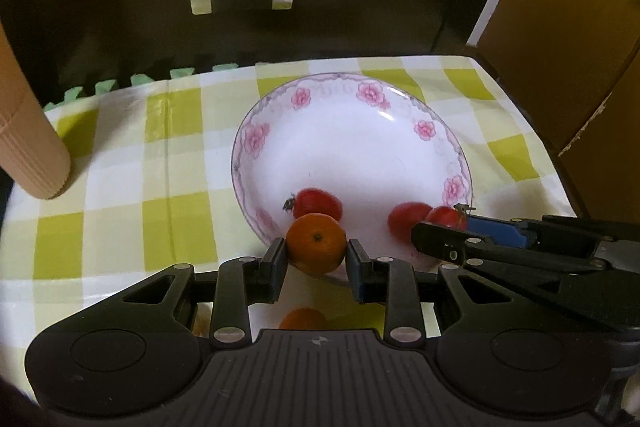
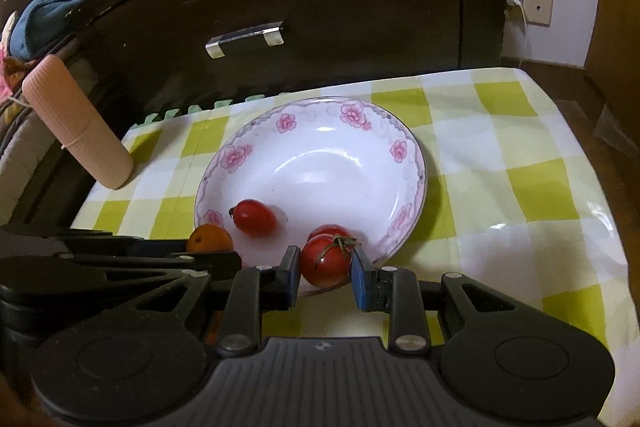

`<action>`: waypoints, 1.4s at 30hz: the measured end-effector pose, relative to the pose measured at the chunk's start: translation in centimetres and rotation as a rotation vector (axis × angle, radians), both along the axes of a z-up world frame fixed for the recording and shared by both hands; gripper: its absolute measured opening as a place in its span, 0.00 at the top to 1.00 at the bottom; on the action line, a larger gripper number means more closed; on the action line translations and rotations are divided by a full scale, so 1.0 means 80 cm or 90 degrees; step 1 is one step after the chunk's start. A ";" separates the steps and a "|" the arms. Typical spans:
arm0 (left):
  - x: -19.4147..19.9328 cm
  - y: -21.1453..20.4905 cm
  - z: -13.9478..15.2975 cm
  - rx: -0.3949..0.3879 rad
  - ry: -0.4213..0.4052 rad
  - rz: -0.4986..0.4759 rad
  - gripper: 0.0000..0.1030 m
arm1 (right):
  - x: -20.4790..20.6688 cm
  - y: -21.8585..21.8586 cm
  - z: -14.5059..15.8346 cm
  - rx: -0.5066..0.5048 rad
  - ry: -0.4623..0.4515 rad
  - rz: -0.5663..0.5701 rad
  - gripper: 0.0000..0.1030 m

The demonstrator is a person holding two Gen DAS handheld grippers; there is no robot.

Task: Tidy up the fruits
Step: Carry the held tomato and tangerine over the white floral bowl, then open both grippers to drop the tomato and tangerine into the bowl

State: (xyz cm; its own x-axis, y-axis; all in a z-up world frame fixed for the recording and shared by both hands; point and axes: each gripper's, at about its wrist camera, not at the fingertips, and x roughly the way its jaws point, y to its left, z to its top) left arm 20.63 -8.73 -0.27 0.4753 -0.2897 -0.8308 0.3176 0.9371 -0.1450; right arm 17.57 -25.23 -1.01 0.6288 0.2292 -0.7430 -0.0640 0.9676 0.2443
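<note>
A small round orange citrus fruit (image 1: 316,243) is pinched by the left gripper (image 1: 317,259) over the near rim of the white floral-rimmed ceramic bowl (image 1: 352,147). A round red stemmed tomato (image 2: 325,259) is clamped by the right gripper (image 2: 326,265) beside it. Delivery appears in hand; release inside the bowl is called for next.

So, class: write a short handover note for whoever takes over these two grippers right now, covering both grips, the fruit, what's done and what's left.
Left tongs: shut on the orange, at the bowl's near rim.
Right tongs: shut on a tomato, also at the near rim.
Done: two tomatoes lie in the bowl.
Left: set both held fruits in. Another orange shows under the left tongs, still on the cloth.
</note>
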 end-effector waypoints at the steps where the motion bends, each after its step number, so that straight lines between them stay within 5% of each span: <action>1: 0.003 0.000 -0.001 -0.005 0.003 0.001 0.63 | 0.002 -0.001 -0.001 0.004 0.001 -0.001 0.74; 20: 0.023 -0.001 -0.006 -0.036 0.034 0.023 0.62 | 0.024 -0.011 0.001 0.015 -0.012 -0.009 0.73; 42: 0.024 0.007 0.000 -0.045 0.027 0.042 0.50 | 0.028 -0.016 0.007 0.040 -0.027 -0.019 0.71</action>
